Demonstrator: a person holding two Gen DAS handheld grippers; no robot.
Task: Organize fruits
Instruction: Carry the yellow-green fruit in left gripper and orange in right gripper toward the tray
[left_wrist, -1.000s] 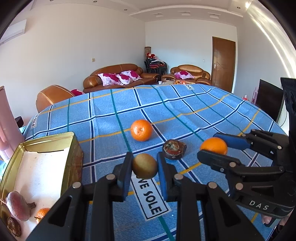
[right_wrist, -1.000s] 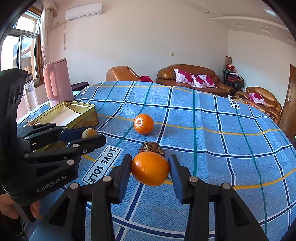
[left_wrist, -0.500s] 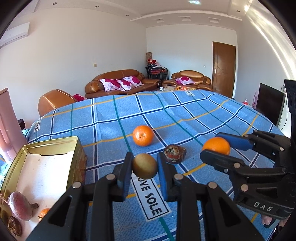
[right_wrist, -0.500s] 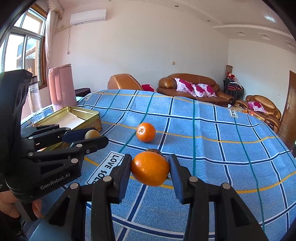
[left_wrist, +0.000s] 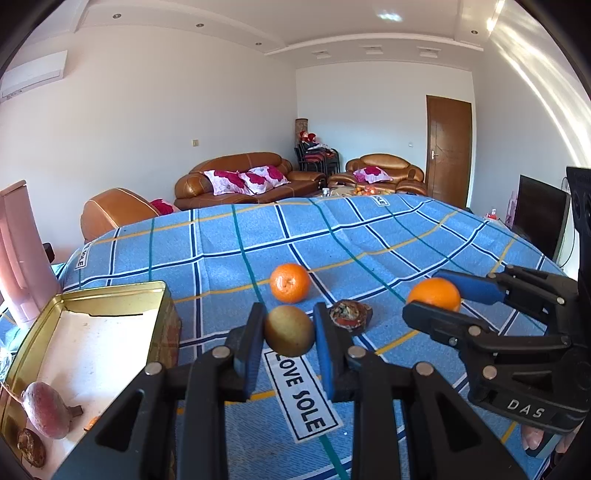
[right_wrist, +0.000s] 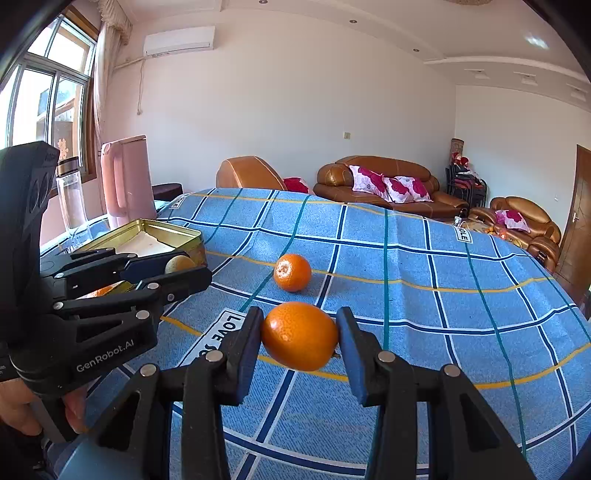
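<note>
My left gripper (left_wrist: 289, 332) is shut on a small yellow-brown fruit (left_wrist: 289, 331), held above the blue checked cloth. My right gripper (right_wrist: 300, 336) is shut on an orange (right_wrist: 300, 335); from the left wrist view that orange (left_wrist: 434, 293) hangs at the right, between the right gripper's blue pads. A second orange (left_wrist: 290, 282) (right_wrist: 293, 272) lies on the cloth ahead of both grippers. Beside it sits a dark shrivelled fruit (left_wrist: 350, 316). The open gold tin (left_wrist: 162, 306) (right_wrist: 184, 232) stands at the left with a reddish fruit (left_wrist: 46, 408) and a dark fruit (left_wrist: 31, 446) inside.
A pink jug (right_wrist: 127, 177) and a clear bottle (right_wrist: 72, 194) stand behind the tin at the table's left edge. A "LOVE SOLE" label (left_wrist: 301, 395) is sewn on the cloth below the left gripper. Sofas and a door lie beyond the table.
Both wrist views have tilted up a little, so the table sits lower in frame. Each gripper keeps its fruit; the fruits on the cloth have not moved.
</note>
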